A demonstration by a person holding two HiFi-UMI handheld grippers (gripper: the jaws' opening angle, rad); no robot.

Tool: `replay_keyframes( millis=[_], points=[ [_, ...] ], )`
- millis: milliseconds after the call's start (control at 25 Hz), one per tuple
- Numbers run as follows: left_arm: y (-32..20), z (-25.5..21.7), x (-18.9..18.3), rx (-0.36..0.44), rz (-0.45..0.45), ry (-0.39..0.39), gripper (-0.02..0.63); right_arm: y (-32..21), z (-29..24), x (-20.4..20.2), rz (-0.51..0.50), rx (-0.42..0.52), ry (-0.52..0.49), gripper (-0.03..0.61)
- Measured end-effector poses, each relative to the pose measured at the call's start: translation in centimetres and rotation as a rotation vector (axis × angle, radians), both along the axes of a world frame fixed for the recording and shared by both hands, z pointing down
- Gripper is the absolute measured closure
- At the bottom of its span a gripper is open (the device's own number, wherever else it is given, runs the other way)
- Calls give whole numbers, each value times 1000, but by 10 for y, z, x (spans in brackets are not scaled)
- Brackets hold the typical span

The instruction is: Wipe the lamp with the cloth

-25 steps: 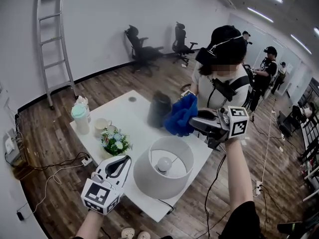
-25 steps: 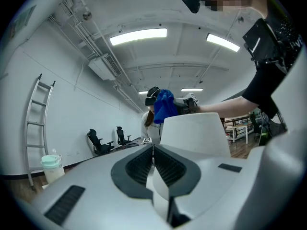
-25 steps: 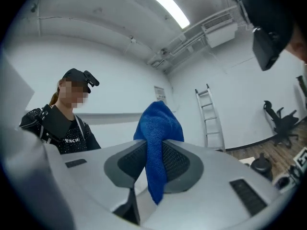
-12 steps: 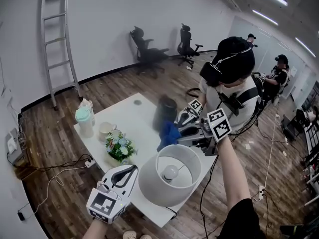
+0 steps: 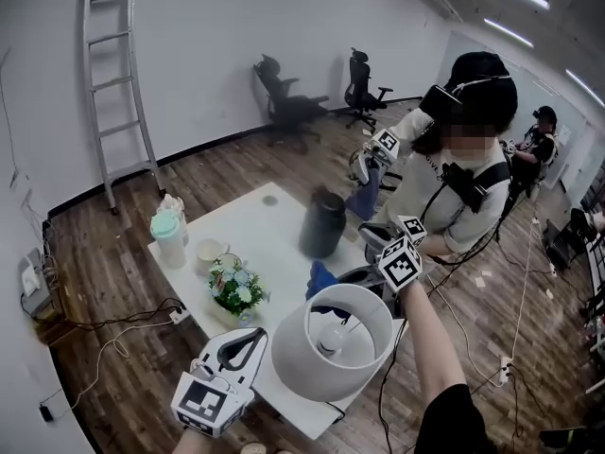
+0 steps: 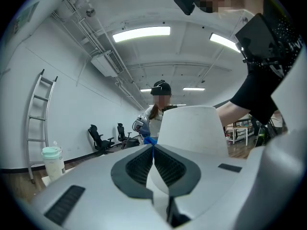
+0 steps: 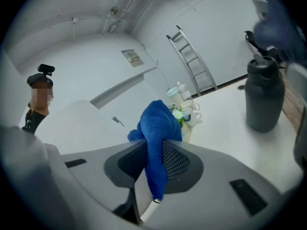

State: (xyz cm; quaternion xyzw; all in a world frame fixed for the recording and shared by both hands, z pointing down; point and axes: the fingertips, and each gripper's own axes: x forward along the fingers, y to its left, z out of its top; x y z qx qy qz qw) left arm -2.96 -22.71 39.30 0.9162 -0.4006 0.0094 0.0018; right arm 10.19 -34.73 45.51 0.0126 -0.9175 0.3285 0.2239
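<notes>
The white lamp (image 5: 333, 343) stands at the near edge of the table, its shade open upward with the bulb (image 5: 331, 338) showing inside. My right gripper (image 5: 333, 280) is shut on the blue cloth (image 5: 319, 276), which rests against the far rim of the shade. In the right gripper view the cloth (image 7: 156, 131) bulges out above the jaws and hangs down between them. My left gripper (image 5: 252, 338) is shut and holds nothing, its tip just left of the shade. In the left gripper view the shade (image 6: 192, 128) rises right behind the closed jaws.
On the white table (image 5: 260, 220) stand a dark flask (image 5: 322, 223), a flower pot (image 5: 236, 289), a cup (image 5: 210, 252) and a mint-lidded bottle (image 5: 168, 237). Another person (image 5: 463, 173) with grippers stands beyond the table. A ladder (image 5: 118, 74) and office chairs (image 5: 284, 102) line the wall.
My right gripper came down and toward me with the cloth, from above the flask to the far rim of the shade. The other person has drawn back from the table.
</notes>
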Motion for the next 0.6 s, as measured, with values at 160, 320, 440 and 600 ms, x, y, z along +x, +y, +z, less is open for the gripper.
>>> replay_keyframes(
  millis=[160, 320, 440, 600],
  points=[
    [-3, 5, -6, -13, -18, 1, 601, -9, 8, 8, 49, 44, 29, 492],
    [-6, 3, -7, -8, -21, 5, 601, -8, -56, -3, -11, 226, -34, 492],
    [-10, -3, -7, 6, -26, 21, 601, 10, -126, -21, -120, 364, -74, 492],
    [-9, -15, -5, 37, -31, 42, 601, 55, -176, -52, -357, 448, 14, 492]
  ],
)
